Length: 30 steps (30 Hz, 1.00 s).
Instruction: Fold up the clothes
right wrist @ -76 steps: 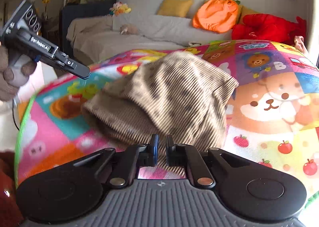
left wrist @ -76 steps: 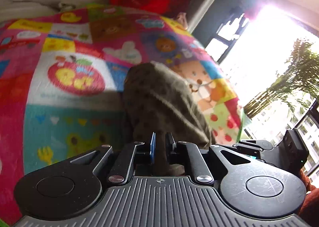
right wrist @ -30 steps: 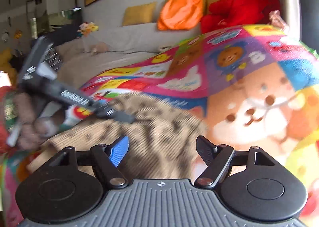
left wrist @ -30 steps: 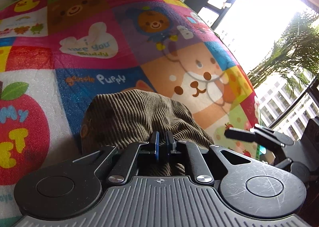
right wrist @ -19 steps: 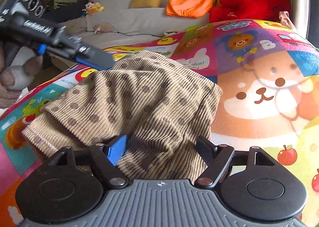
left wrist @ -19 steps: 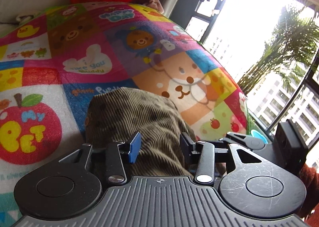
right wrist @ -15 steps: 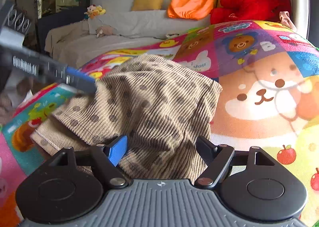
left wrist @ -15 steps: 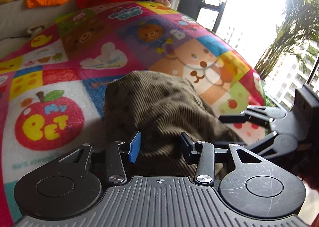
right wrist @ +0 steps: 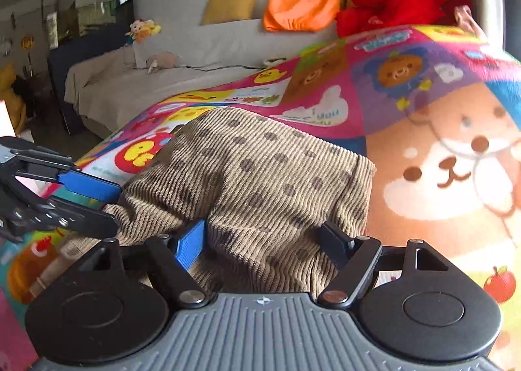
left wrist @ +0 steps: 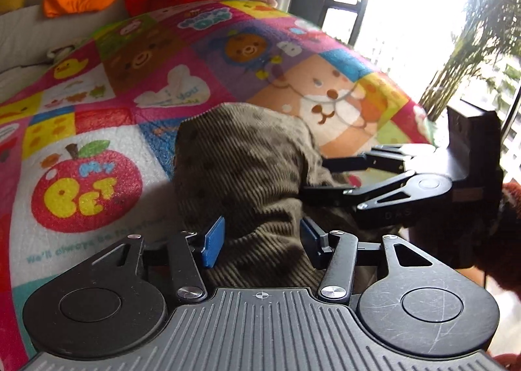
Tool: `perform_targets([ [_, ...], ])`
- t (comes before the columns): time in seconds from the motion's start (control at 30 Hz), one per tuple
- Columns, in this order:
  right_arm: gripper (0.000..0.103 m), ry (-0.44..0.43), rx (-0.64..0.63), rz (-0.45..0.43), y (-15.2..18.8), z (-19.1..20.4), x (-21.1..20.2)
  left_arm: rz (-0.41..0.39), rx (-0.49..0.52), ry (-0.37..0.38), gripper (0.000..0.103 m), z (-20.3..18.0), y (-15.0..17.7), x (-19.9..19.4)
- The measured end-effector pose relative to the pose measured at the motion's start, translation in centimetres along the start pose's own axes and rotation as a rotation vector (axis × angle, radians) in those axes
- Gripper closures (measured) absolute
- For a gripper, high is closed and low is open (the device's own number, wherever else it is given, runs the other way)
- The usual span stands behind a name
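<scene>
A brown corduroy garment with dark dots [left wrist: 241, 162] lies folded on the colourful play mat [left wrist: 97, 110]. It also shows in the right wrist view [right wrist: 260, 175]. My left gripper [left wrist: 260, 240] is open, its fingers either side of the near fold of the cloth. My right gripper [right wrist: 265, 240] is open too, its fingers astride the cloth's near edge. The right gripper also shows in the left wrist view [left wrist: 319, 175] at the garment's right side. The left gripper shows in the right wrist view [right wrist: 107, 205] at the cloth's left side.
The mat [right wrist: 439, 159] covers a raised surface. Behind it stands a grey sofa [right wrist: 162, 78] with an orange cushion [right wrist: 302, 3], a red plush toy [right wrist: 397, 3] and a yellow pillow [right wrist: 231, 5]. A bright window [left wrist: 423, 13] is at the right.
Both grippers, earlier shut on the garment, have opened and let it go. The garment now lies folded on the mat, and both grippers have drawn back a little.
</scene>
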State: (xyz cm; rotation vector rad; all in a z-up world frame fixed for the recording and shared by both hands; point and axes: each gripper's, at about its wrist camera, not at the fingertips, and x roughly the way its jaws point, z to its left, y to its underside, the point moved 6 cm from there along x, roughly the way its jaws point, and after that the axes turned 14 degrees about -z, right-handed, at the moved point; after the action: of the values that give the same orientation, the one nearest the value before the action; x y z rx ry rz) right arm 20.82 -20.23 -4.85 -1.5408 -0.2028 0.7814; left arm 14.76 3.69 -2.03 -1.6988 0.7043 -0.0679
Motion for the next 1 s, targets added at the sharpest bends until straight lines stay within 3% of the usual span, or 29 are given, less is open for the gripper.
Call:
perform_targets([
  [0.17,0.028,0.012,-0.036,-0.023,-0.9,0.0,-1.9,-0.097,-0.103,0.09,0.041,0.8,-3.9,0.0],
  [0.2,0.029,0.016,-0.037,-0.057,-1.6,0.2,-2.4,-0.089,-0.123,0.094,0.042,1.1,-4.1,0.9],
  [0.27,0.046,0.024,-0.039,-0.125,-3.1,0.6,-3.3,-0.044,-0.177,0.098,0.044,1.8,-4.0,3.3],
  [0.33,0.051,0.031,-0.028,-0.165,-4.5,0.7,-3.3,0.014,-0.241,0.096,0.045,2.4,-3.2,5.7],
  [0.37,0.051,0.037,-0.042,-0.14,-4.3,0.5,-2.3,0.038,-0.268,0.095,0.045,2.7,-2.8,6.8],
  [0.53,0.05,0.059,-0.091,-0.01,-1.6,-0.6,2.1,0.043,-0.265,0.072,0.052,3.2,-2.6,7.8],
  [0.6,0.046,0.057,-0.083,-0.025,-1.4,-0.9,1.5,0.039,-0.225,0.049,0.051,2.7,-2.7,6.5],
  [0.67,0.046,0.06,-0.077,-0.034,-1.6,-1.2,0.5,0.03,-0.177,0.019,0.034,2.2,-2.4,4.4],
  [0.7,0.046,0.065,-0.085,-0.032,-1.4,-1.2,0.1,0.027,-0.164,0.006,0.031,2.1,-2.2,3.2],
  [0.77,0.045,0.067,-0.098,-0.018,-0.5,-1.4,-0.8,0.032,-0.223,0.004,0.028,2.4,-1.1,1.1],
  [0.83,0.043,0.064,-0.09,-0.017,0.1,-1.7,-1.3,0.044,-0.353,0.002,0.028,3.4,0.5,-0.8],
  [0.9,0.043,0.065,-0.068,-0.021,0.2,-1.8,-1.5,0.062,-0.499,-0.007,0.03,4.5,2.5,-2.0],
  [1.0,0.043,0.068,-0.066,-0.027,0.2,-1.5,-1.5,0.079,-0.62,-0.005,0.037,5.2,4.7,-2.5],
])
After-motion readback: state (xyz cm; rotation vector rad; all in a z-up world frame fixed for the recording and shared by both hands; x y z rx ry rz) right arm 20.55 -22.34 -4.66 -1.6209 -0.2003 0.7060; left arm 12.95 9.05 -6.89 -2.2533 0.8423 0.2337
